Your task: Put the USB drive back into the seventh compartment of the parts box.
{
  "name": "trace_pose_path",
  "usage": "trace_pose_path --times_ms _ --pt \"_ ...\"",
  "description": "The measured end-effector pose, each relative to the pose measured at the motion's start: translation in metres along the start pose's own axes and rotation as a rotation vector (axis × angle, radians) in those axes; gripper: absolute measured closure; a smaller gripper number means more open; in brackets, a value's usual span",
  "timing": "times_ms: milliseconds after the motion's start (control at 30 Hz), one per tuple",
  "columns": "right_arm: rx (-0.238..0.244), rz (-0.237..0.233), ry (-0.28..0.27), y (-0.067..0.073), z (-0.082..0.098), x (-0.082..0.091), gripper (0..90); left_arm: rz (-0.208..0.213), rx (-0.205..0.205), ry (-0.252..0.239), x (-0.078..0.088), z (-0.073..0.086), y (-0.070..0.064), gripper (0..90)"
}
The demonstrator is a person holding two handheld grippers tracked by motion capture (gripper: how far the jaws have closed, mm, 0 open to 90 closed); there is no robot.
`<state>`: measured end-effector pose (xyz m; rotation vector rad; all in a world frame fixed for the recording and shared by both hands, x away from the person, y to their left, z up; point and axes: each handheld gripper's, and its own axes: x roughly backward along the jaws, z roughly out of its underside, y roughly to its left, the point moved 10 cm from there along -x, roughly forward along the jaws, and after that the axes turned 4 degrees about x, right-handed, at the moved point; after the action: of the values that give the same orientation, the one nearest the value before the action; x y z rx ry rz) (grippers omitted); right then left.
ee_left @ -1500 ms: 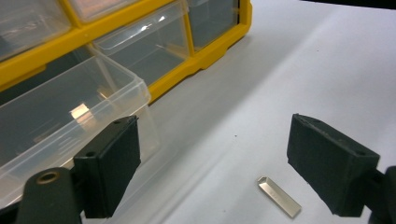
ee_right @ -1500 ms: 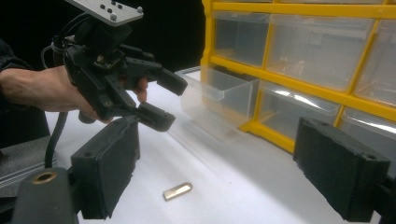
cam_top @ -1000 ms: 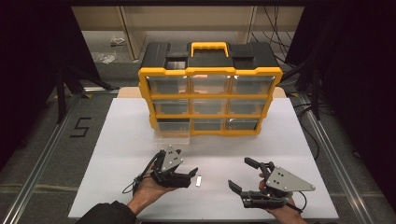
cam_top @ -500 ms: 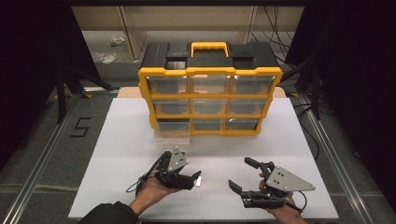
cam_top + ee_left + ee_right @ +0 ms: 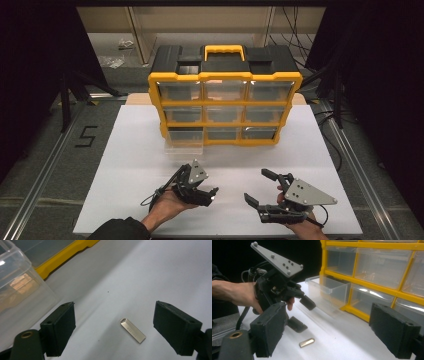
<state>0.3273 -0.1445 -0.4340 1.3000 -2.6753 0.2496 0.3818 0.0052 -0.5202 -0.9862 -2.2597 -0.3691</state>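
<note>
The left gripper hangs low over the white surface with its fingers spread wide, and lying flat between them, touching neither, is a small metal USB stick, closer to the far finger than the near one. Nothing is gripped. Off to the side the right gripper waits near the front edge, fingers wide apart and empty as well. From the right gripper view the stick sits just in front of the left gripper's lower finger, with the pulled-out clear drawer of the yellow organizer close behind. Now, this stick looks light, rigid and smooth, a thin bit of polished metal hugging the surface, so it will probably want to skate or flip if a pad catches only a corner. The best bet seems to be closing across its two long edges near the middle, pads pressed right down at surface level, squeezing gently and squarely. It won't crush, but it could easily squirt out sideways.
</note>
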Motion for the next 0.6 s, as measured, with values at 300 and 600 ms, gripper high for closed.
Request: trace_pose_path --times_ms 300,600 --pt "0.0 -0.002 0.002 0.0 0.0004 -0.0003 15.6 -0.007 -0.004 0.056 -0.005 0.0049 -0.0031 17.7" --pt "0.007 -0.006 0.005 0.0018 0.0003 -0.002 15.6 -0.008 -0.017 0.079 -0.0077 0.0077 -0.006 19.4"
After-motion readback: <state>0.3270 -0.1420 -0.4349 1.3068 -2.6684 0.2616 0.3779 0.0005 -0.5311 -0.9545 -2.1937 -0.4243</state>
